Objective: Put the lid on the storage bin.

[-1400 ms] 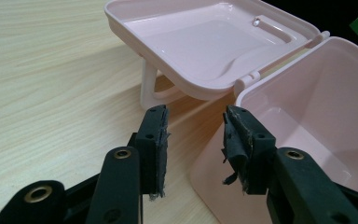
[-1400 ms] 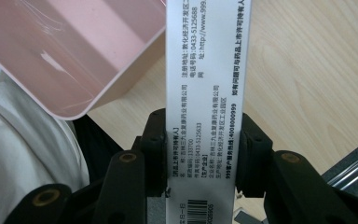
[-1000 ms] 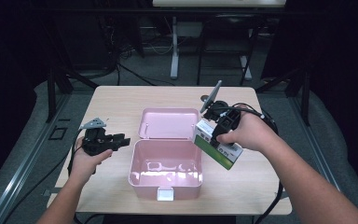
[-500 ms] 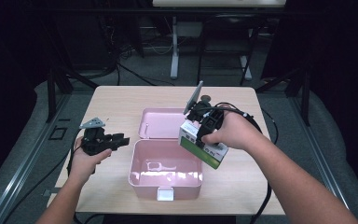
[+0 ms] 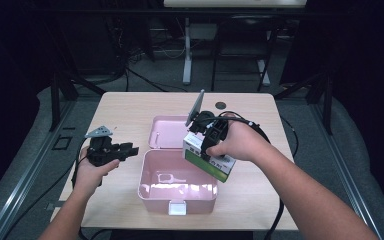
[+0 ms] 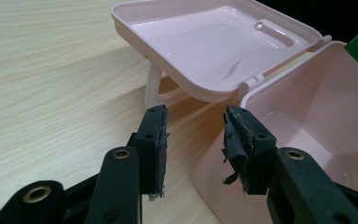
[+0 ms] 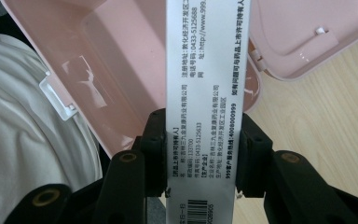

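A pink plastic box (image 5: pixel 152 187) stands open on the wooden table, its lid (image 5: pixel 166 133) lying back behind it. My right gripper (image 5: pixel 206 149) is shut on a green and white carton (image 5: pixel 215 165), held tilted above the box's right rim. In the right gripper view the carton's white printed side (image 7: pixel 205 70) runs up between the pads, with the box (image 7: pixel 107 70) and the lid (image 7: pixel 303 32) below it. My left gripper (image 5: pixel 130 148) hovers open just left of the box. In the left gripper view its jaws (image 6: pixel 193 135) are empty, facing the box wall (image 6: pixel 317 107) and the lid (image 6: pixel 214 42).
A white latch (image 5: pixel 177 207) sticks out from the box's front wall near the table's front edge. A small dark round spot (image 5: pixel 221 105) lies at the back of the table (image 5: pixel 120 107). Cables trail from both grippers. Dark floor and stands surround the table.
My right gripper has carried the carton leftward, from beside the box's right side to over its right rim. The left gripper has stayed put.
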Tool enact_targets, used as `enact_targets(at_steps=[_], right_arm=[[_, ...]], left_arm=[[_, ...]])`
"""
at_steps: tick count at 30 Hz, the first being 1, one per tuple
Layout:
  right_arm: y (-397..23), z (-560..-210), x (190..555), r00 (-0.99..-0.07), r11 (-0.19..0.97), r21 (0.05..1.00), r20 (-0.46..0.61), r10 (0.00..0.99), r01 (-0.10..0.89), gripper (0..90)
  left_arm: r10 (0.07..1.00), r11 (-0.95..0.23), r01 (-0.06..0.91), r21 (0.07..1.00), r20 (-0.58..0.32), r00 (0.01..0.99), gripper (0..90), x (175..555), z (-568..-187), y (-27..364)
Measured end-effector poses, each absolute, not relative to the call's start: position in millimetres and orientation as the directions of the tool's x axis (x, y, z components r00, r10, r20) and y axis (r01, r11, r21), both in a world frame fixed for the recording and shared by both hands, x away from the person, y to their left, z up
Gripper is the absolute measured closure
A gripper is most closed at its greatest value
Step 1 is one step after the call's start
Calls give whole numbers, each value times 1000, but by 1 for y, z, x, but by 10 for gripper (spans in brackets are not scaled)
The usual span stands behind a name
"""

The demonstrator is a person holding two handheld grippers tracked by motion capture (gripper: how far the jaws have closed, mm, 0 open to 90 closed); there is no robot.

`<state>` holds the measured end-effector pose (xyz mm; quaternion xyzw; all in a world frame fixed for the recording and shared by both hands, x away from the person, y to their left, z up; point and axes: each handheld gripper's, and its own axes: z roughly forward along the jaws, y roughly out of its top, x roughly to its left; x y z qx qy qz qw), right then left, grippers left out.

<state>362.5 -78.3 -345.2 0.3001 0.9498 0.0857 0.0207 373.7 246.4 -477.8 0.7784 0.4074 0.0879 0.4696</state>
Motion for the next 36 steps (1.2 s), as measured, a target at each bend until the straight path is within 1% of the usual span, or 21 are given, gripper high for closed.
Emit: enact_targets(at_steps=[9, 15, 23, 36], right_arm=[[-62, -347, 357, -862, 848, 177, 0, 507, 499, 615], [-54, -348, 352, -904, 891, 179, -12, 427, 418, 616], [-40, -352, 344, -942, 933, 154, -25, 333, 326, 616], [-22, -361, 336, -969, 958, 153, -15, 248, 243, 616]], left_arm=[[717, -231, 553, 801, -244, 653, 592, 374, -478, 246], [717, -225, 551, 804, -246, 653, 592, 374, -478, 246], [716, -228, 552, 802, -246, 653, 592, 374, -478, 246], [716, -229, 551, 803, -245, 654, 592, 374, -478, 246]])
